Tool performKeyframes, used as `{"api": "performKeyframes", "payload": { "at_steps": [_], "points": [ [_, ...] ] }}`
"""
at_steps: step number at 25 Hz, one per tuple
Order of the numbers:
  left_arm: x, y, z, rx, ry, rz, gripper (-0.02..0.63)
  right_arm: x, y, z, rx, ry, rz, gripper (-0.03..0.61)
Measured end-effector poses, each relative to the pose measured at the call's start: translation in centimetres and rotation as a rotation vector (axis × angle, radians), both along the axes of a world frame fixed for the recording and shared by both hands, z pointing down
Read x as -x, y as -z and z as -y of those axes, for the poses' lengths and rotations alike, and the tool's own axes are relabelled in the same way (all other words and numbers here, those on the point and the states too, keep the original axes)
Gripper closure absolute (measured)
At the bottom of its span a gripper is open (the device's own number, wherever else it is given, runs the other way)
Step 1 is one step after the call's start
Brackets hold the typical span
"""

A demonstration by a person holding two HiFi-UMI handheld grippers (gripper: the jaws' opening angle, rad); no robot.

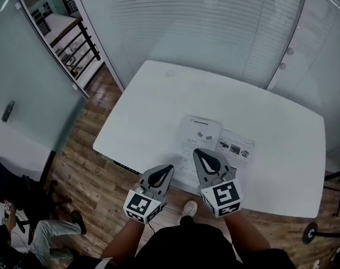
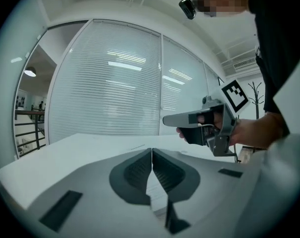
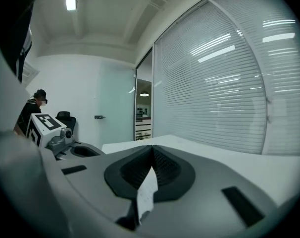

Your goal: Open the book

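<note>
While the thin white book (image 1: pixel 202 133) lies open and flat on the smooth white desk (image 1: pixel 153 105), the left gripper (image 1: pixel 170 167) and right gripper (image 1: pixel 197 151) hover near its near edge. Only their own views show the ribbed dark jaws pressed together, empty.

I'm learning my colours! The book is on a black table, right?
Not quite: the table is white, not black, as the head view shows. The book is on it.

Bare table (image 1: pixel 153 111) surrounds the book (image 1: pixel 203 136); glass wall (image 1: pixel 215 27) bounds its far edge.
</note>
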State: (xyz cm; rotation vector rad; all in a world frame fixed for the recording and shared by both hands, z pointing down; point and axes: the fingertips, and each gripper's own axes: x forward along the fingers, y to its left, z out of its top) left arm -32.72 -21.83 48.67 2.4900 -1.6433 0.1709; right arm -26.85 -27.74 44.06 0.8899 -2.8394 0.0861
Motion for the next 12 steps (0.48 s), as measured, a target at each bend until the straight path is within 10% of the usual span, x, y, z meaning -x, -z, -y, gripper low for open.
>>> {"api": "performKeyframes", "payload": {
  "at_steps": [12],
  "points": [
    [-7.3,1.9,1.7,-0.037,-0.142,0.021,0.598,-12.4,1.2,-1.2,-0.025,-0.28,0.093,0.574]
  ]
}}
